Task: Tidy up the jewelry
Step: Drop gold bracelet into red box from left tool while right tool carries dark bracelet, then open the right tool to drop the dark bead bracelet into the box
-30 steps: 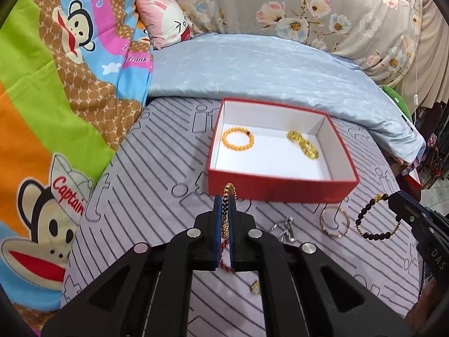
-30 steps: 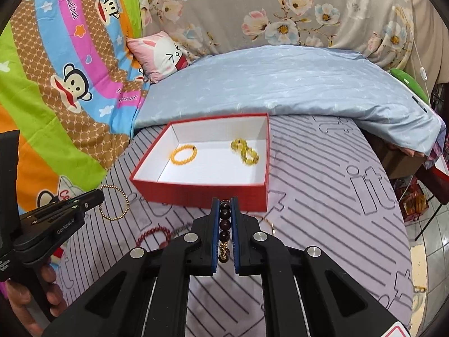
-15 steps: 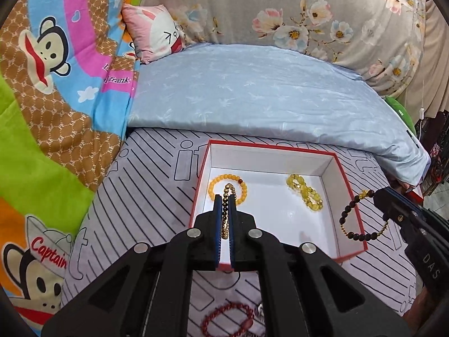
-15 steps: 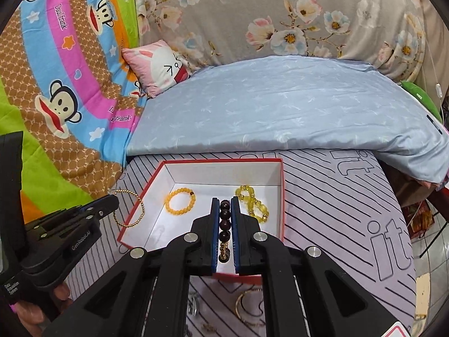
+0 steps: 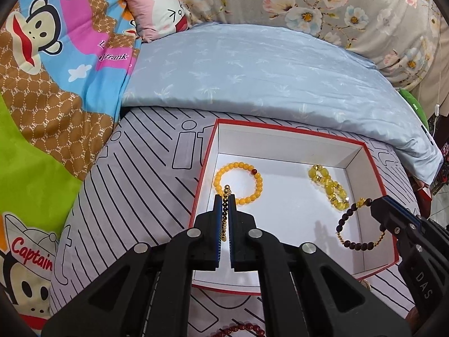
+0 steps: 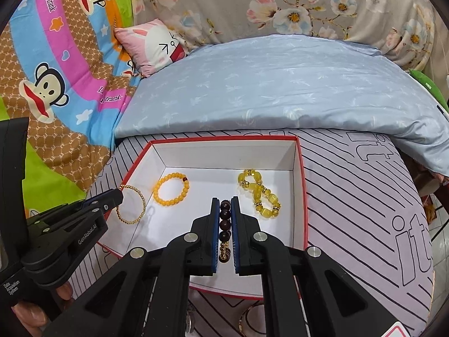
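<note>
Jewelry now hangs over the red cardboard box (image 5: 376, 168): left hand-held gripper (image 5: 223, 205) stays clenched on a thin gold bead bracelet (image 6: 132, 205), right hand-held gripper (image 6: 225, 207) on a dark round-bead bracelet (image 5: 356, 230). Both have come forward from the striped bed sheet (image 6: 364, 196); release seems next. Inside the box, smooth orange beads (image 5: 238, 181) lie at ten o'clock, glassy yellow ones (image 5: 328, 186) at two.

Bright, even light, soft shadows, sharp focus; fisheye bends and darkens the edges.
</note>
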Motion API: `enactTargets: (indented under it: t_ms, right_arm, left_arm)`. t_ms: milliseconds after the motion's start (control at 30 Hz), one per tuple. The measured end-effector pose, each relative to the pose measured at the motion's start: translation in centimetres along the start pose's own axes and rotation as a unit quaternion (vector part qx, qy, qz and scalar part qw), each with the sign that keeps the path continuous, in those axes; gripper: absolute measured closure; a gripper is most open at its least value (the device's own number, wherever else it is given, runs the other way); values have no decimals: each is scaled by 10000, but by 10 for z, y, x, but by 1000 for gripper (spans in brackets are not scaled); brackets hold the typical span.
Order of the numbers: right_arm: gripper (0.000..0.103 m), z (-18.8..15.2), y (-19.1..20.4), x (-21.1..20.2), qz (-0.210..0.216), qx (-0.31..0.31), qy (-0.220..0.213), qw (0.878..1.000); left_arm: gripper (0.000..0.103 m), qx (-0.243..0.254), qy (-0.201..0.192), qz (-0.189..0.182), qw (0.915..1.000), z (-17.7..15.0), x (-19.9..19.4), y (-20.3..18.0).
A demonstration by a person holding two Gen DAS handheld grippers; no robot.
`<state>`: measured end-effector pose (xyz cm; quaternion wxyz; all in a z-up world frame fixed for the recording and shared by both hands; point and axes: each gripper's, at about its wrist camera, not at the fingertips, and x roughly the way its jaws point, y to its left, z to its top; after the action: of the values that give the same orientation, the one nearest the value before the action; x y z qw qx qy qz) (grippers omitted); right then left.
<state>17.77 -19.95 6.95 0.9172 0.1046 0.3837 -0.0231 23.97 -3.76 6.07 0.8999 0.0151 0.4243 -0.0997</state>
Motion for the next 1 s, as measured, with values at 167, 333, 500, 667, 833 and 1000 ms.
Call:
enactTargets:
  t_ms: [167, 333, 500, 667, 833, 1000]
  right_arm:
    - [95, 1, 3, 4, -88, -80, -18, 9999]
    - [74, 2, 3, -1, -206, -108, -141, 9996]
    - [68, 3, 4, -13, -242, -171, -302, 9991]
    - [68, -2, 3, -30, -279, -204, -404, 9986]
    - [68, -17, -4, -47, -312, -106, -411, 9986]
    - [68, -41, -10, -61, -344, -36, -317, 9989]
  left_arm:
    - [97, -14, 28, 51, 10000, 0, 4, -1]
    - [55, -68, -74, 183, 9998, 0, 1, -1]
    - [54, -54, -136, 169, 9998, 0, -5, -3]
    - [54, -119, -192, 131, 9997, -5, -18, 5]
    - [53, -202, -224, 113, 9995, -17, -36, 15]
    - [52, -305, -204, 110, 9993, -38, -52, 27]
